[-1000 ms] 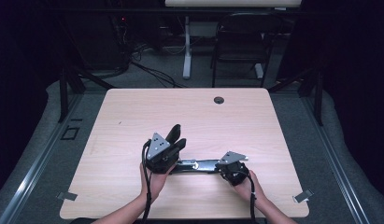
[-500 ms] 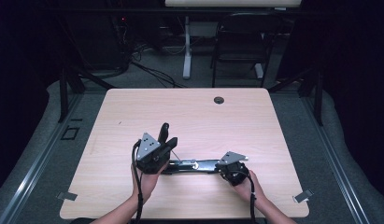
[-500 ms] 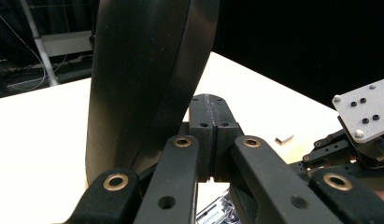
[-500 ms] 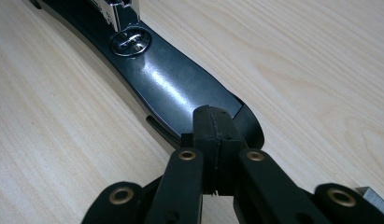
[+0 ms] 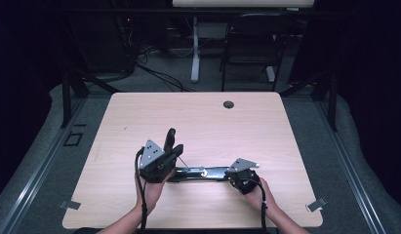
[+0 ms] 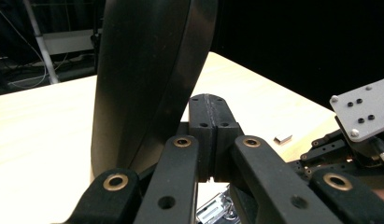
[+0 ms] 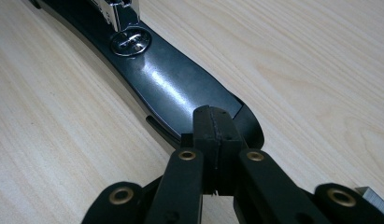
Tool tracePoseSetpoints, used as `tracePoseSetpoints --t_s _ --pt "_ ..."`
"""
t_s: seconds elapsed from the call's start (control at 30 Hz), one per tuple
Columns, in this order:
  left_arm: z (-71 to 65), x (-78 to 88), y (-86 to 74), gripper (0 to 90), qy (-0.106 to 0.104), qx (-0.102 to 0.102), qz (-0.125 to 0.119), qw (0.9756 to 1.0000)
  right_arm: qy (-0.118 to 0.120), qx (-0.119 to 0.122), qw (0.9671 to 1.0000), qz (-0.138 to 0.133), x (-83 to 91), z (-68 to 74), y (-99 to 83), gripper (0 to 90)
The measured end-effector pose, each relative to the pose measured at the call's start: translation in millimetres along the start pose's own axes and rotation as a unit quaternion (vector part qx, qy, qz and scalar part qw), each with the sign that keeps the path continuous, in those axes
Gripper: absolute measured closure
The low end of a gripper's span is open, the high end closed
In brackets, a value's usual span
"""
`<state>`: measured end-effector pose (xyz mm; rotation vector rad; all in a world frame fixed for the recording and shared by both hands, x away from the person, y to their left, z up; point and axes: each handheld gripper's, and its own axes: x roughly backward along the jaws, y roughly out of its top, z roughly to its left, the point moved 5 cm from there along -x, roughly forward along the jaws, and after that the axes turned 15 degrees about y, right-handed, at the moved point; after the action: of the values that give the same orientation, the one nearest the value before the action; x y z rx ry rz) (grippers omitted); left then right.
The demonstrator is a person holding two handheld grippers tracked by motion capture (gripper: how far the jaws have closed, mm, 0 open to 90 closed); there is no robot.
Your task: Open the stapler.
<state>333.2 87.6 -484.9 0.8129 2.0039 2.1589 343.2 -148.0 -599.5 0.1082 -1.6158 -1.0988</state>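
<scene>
The worktop (image 5: pixel 198 117) carries a black stapler (image 5: pixel 208 172) opened out flat near its near edge. My left gripper (image 5: pixel 172 147) is closed beside the stapler's raised arm (image 6: pixel 147 79), and my right gripper (image 7: pixel 216 135) is closed, pressing on the stapler's base end.

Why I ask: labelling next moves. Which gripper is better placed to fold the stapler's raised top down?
Left. The left gripper, jaws closed, sits right beside the raised top; the right gripper rests closed jaws on the base end, probably steadying it.
</scene>
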Motion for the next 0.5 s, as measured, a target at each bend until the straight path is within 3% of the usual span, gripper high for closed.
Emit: tracePoseSetpoints --t_s 0.5 --pt "3.3 3.0 0.4 90.0 0.026 -0.001 0.003 0.9996 -0.001 0.002 1.0000 0.000 -0.1 -0.1 0.1 90.0"
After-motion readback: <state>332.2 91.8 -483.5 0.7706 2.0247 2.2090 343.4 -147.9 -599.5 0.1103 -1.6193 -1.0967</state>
